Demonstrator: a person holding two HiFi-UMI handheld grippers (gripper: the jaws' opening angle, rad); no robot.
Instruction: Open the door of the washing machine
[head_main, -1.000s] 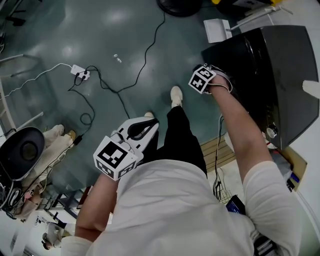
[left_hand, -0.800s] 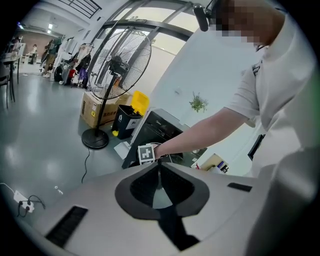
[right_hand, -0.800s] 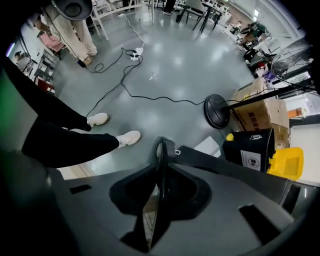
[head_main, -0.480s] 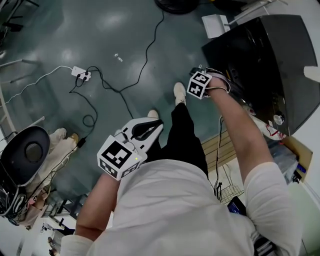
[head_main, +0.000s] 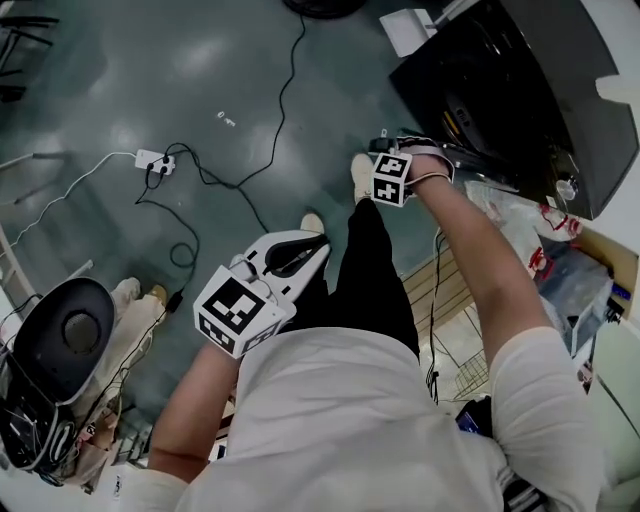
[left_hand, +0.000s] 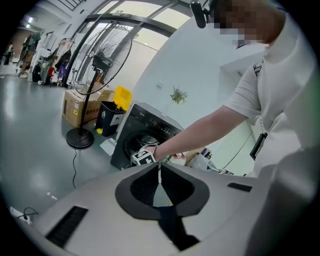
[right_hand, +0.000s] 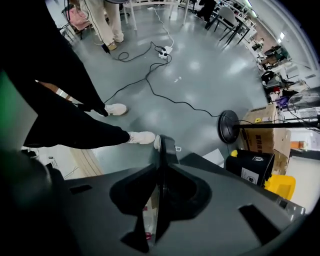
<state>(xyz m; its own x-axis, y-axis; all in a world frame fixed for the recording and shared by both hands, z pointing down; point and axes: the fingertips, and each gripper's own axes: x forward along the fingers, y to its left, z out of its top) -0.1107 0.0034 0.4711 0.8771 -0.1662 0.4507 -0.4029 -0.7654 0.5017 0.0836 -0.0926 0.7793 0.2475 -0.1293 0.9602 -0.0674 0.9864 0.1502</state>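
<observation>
**Head view.** Dark grey front-loading washing machine (head_main: 520, 90) at 1 o'clock, front face turned toward 8 o'clock, drum mouth (head_main: 465, 110) exposed. Right tool (head_main: 392, 165), marker cube uppermost, at 12 o'clock, just off that front face. Left tool (head_main: 305, 248) at 9 o'clock of the trunk, well apart from the machine, above the grey-green floor (head_main: 150, 80).

**Right gripper view.** Pinches the dark machine door (right_hand: 166, 147) by its thin free edge. Door seen edge-on between the pads and jutting past the tips toward 12 o'clock, with no gap visible between pad and door.

**Left gripper view.** Pressed together at the tips, with nothing between. Points toward the machine at 12 o'clock, with the outstretched right forearm (left_hand: 210, 132) reaching in from 2 o'clock.

**Deciding relation.** Door plane in line with the right tool's jaws, long axis running from the grip back toward the machine at 3 o'clock in head view. Hinge presumably on that far side. Free edge already in the right tool, far nearer than the left. Calls, on this reading, for a further sweep on an arc toward 8 o'clock, away from the front face.

**Against the frame of a second ago.** Stands clear of the front face, where then it lay close against it. More of the drum mouth bared. Machine shifted toward the upper right corner of the view. Left tool carried a little toward 3 o'clock.
</observation>
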